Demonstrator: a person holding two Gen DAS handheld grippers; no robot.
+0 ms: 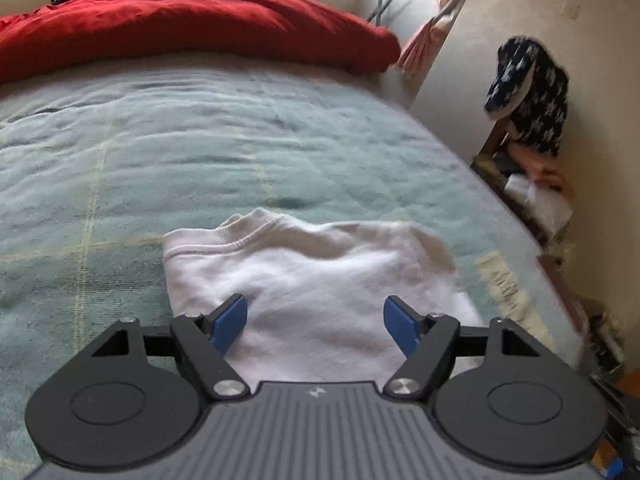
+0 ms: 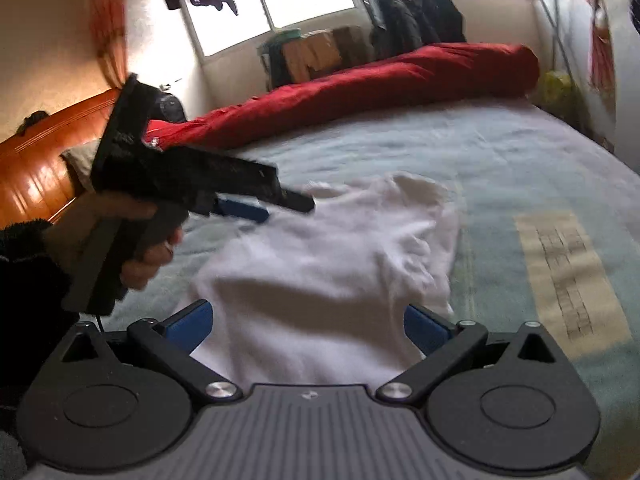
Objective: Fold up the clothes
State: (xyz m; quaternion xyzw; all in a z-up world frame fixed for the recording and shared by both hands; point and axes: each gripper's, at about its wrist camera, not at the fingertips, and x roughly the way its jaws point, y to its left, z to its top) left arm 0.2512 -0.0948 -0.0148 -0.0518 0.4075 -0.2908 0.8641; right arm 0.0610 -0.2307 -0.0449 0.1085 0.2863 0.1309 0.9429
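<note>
Bed [image 1: 120, 152] with pale blue-green blanket; broad bare stretch beyond the garment, up to a red duvet [image 1: 192, 28] rolled along the far edge. Bed's right edge drops beside a wall with a clothes pile [image 1: 532, 184].

White sweatshirt [image 1: 316, 280], partly folded, lies on the near part of the blanket, collar away from the camera.

Left gripper [image 1: 316, 320]: fingers spread wide over the sweatshirt's near half, nothing pinched.

Right gripper [image 2: 308, 326]: fingers spread above the sweatshirt's [image 2: 320, 264] near edge; contact uncertain, view blurred. A hand [image 2: 140, 248] holds the left gripper [image 2: 276, 206] over the sweatshirt's left side.
</note>
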